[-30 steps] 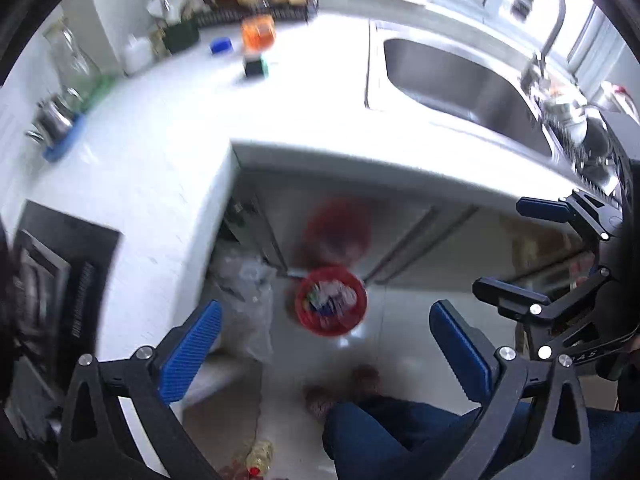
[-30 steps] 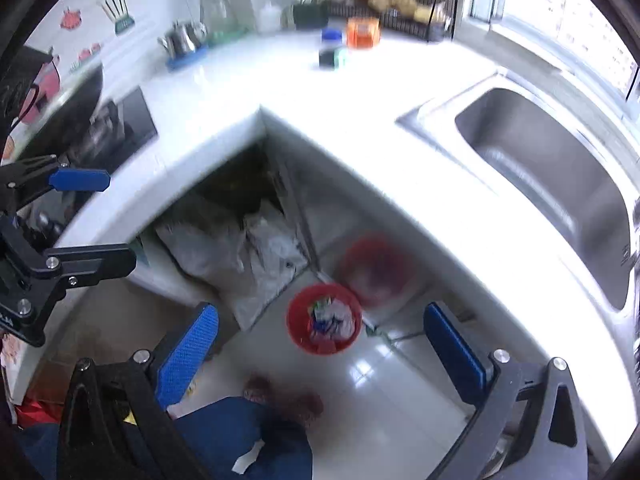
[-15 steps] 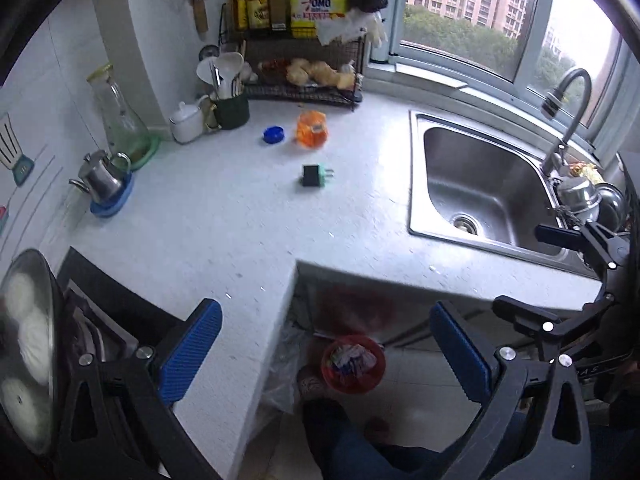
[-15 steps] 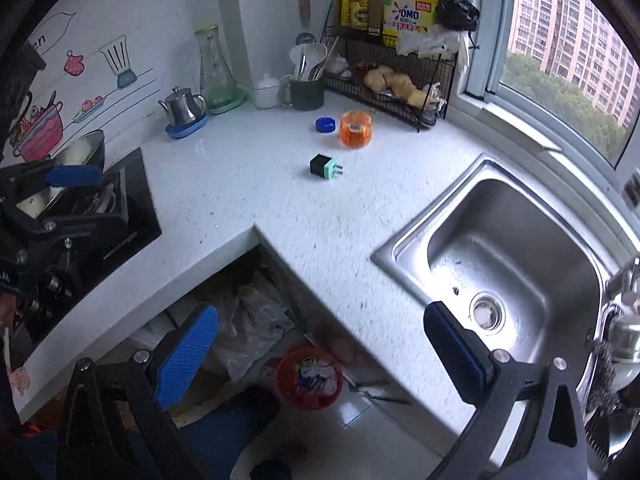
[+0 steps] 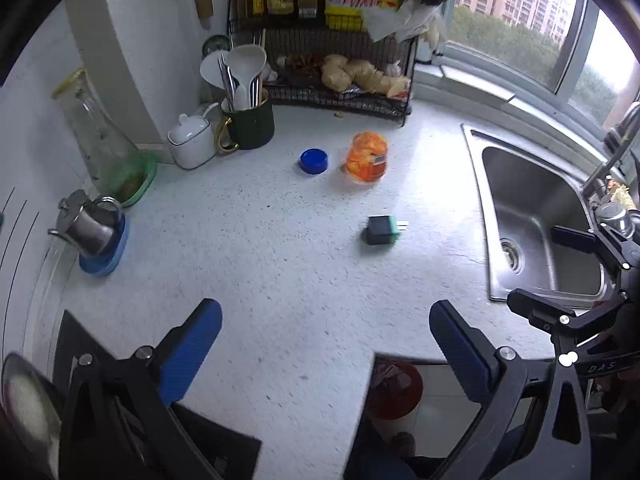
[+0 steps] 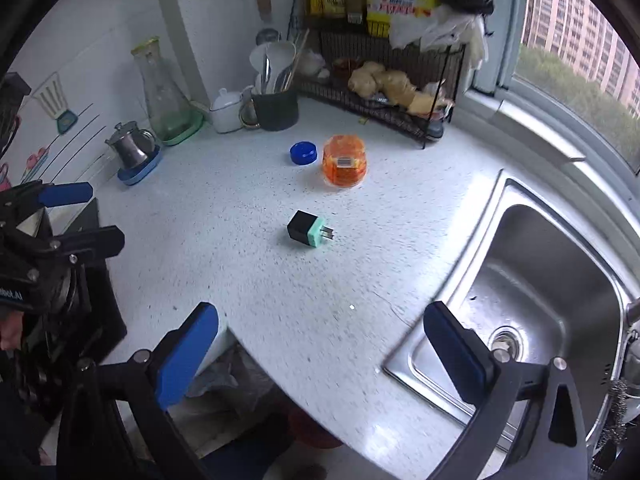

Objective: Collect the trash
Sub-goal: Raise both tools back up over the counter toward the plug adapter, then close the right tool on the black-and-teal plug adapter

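Note:
On the white speckled counter (image 5: pixel 256 280) lie a blue round lid (image 5: pixel 313 161), an orange plastic tub (image 5: pixel 367 157) and a black and green plug adapter (image 5: pixel 382 231). They also show in the right wrist view: the lid (image 6: pixel 303 153), the tub (image 6: pixel 345 161), the adapter (image 6: pixel 309 229). My left gripper (image 5: pixel 326 338) is open and empty above the counter's front edge. My right gripper (image 6: pixel 320 342) is open and empty, near the sink corner. A red trash bin (image 5: pixel 394 390) stands on the floor under the counter, partly hidden.
A steel sink (image 6: pixel 532 312) is to the right. A black wire rack (image 5: pixel 340 76) with food, a dark utensil mug (image 5: pixel 248 124), a white pot (image 5: pixel 191 142), a glass carafe (image 5: pixel 106 148) and a steel kettle (image 5: pixel 90 226) line the back wall. A black hob (image 6: pixel 90 280) is at left.
Both grippers have swung up from facing the floor and the red bin to facing the counter, and have moved closer to the items on it. Both stay open.

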Tool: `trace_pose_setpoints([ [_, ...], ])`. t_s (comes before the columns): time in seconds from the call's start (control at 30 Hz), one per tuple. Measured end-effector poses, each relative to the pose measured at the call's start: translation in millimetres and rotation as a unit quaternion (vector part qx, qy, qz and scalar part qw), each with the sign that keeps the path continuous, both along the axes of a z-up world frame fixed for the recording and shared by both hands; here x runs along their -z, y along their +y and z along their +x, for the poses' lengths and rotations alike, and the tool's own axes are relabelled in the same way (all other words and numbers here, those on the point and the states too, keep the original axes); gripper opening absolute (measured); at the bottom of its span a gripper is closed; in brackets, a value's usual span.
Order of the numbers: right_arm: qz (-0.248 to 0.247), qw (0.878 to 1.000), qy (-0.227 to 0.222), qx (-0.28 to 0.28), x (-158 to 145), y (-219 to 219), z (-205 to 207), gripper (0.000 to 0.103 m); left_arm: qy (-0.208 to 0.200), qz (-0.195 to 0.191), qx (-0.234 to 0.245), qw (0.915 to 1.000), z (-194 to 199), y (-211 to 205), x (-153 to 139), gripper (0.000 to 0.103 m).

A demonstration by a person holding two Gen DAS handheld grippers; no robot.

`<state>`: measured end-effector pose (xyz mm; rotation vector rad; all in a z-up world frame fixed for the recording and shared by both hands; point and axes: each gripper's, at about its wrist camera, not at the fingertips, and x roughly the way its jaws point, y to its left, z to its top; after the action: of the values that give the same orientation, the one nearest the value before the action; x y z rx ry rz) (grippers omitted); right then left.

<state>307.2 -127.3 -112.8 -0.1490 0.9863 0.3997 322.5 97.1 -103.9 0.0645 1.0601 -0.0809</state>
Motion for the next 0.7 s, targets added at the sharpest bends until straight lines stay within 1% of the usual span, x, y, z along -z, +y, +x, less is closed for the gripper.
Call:
trace_pose_setpoints([
  [0.07, -0.008, 1.000, 0.018, 0.010, 9.9, 11.1, 17.8, 0.102, 0.007, 0.002, 0.003, 1.0000, 13.8, 7.6, 10.1, 0.103],
  [0.2, -0.010, 0.998, 0.055, 0.026, 28.5, 27.8, 47.1, 0.102, 0.024, -0.009, 0.000, 0.9997, 40.2, 23.3, 29.8, 0.103],
  [0.27, -0.012, 0.997, 0.072, 0.038, 37.8, 34.0, 60.6, 0.100, 0.034, -0.009, -0.004, 0.9994, 52.5, 31.1, 41.5, 0.103],
  [0.33, -0.014, 0.994, 0.090, 0.054, 49.4, 40.3, 76.2, 0.094, 0.047, -0.011, -0.003, 0.9988, 63.3, 37.9, 54.0, 0.103],
  [0.43, -0.010, 0.991, 0.111, 0.073, 63.5, 47.4, 95.1, 0.093, 0.058, -0.024, -0.002, 0.9981, 73.9, 46.7, 67.6, 0.103],
  [0.53, -0.008, 0.989, 0.126, 0.081, 72.7, 55.9, 107.1, 0.091, 0.068, -0.037, 0.000, 0.9970, 82.6, 51.1, 79.6, 0.103],
  [0.63, -0.024, 0.987, 0.130, 0.088, 77.3, 64.5, 114.7, 0.090, 0.077, -0.027, 0.004, 0.9966, 91.3, 52.2, 89.4, 0.103],
  [0.7, -0.031, 0.985, 0.143, 0.090, 84.4, 67.8, 120.8, 0.085, 0.080, -0.020, 0.008, 0.9966, 94.3, 53.1, 92.8, 0.103],
])
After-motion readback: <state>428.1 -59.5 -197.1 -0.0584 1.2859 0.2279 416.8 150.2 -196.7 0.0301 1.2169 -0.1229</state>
